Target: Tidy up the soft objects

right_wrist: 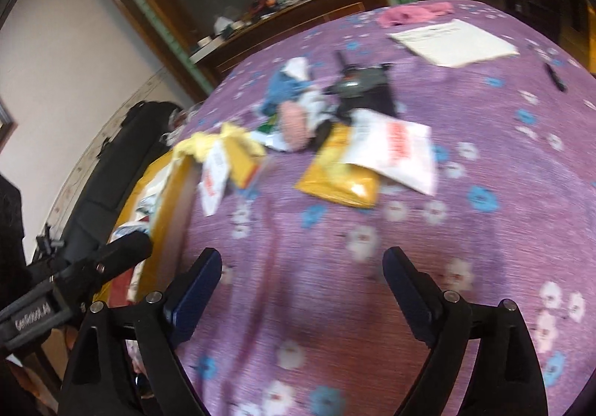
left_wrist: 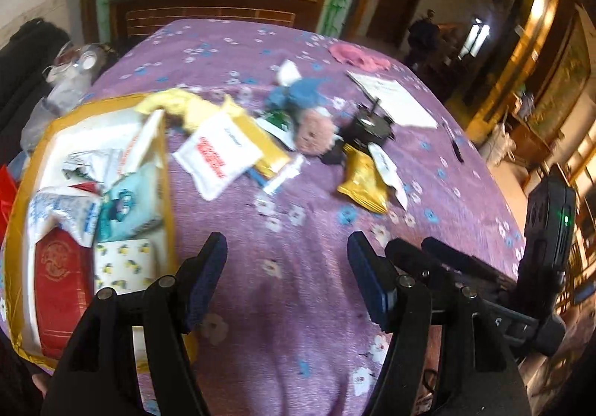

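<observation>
A heap of soft things lies mid-table on the purple flowered cloth [left_wrist: 298, 285]: a white packet with red print [left_wrist: 218, 155], a yellow packet [left_wrist: 363, 185], a pink and blue plush toy [left_wrist: 305, 110] and a yellow cloth [left_wrist: 175, 103]. A yellow box [left_wrist: 167, 170] at the left holds several tissue packs. My left gripper [left_wrist: 287, 248] is open and empty above bare cloth, right of the box. My right gripper [right_wrist: 301, 263] is open and empty, short of the yellow packet [right_wrist: 339, 174] and a white packet [right_wrist: 398, 151]. The plush toy [right_wrist: 294, 99] lies beyond them.
A black gadget [left_wrist: 367, 125] sits beside the plush toy. A white paper sheet [left_wrist: 395, 95], a black pen [left_wrist: 456, 148] and a pink cloth [left_wrist: 357, 56] lie at the far right. A wooden cabinet [left_wrist: 208, 6] stands behind the table. The right gripper's body [left_wrist: 547, 229] shows at right.
</observation>
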{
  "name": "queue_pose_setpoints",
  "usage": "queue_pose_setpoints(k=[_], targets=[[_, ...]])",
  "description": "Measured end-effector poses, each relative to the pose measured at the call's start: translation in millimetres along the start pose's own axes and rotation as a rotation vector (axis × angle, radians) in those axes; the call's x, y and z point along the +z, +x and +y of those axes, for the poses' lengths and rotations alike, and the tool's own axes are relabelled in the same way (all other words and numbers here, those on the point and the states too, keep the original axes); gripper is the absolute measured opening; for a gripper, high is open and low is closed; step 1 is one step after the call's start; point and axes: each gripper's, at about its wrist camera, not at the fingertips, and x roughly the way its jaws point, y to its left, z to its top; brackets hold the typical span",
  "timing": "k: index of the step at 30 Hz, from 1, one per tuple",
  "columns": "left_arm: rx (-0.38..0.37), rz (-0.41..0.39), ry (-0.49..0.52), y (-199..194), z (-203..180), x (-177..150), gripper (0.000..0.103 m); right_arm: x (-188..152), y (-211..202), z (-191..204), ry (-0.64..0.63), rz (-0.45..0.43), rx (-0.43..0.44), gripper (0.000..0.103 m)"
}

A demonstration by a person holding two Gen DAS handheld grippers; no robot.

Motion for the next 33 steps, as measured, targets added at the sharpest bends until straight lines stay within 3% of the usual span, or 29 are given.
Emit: queue_pose_setpoints(k=[5, 12, 18, 33], targets=[[-0.065, 0.065, 0.044, 9, -19, -5, 0.066, -5, -15, -12, 0.015, -0.010, -0.077, 0.090], [-0.083, 0.070, 0.069, 14, -34, -10, 0.066, -4, -9, -23, 0.056, 0.025, -0.067, 0.090], [-0.137, 0.142, 0.101, 27, -37, -13, 0.066, -3, -2, -24, 0.070, 0.040, -0.059, 0.090], [-0.137, 0.130, 0.074, 30, -21, -12, 0.066, 5, 8, -17, 0.074, 0.036, -0.059, 0.090]])
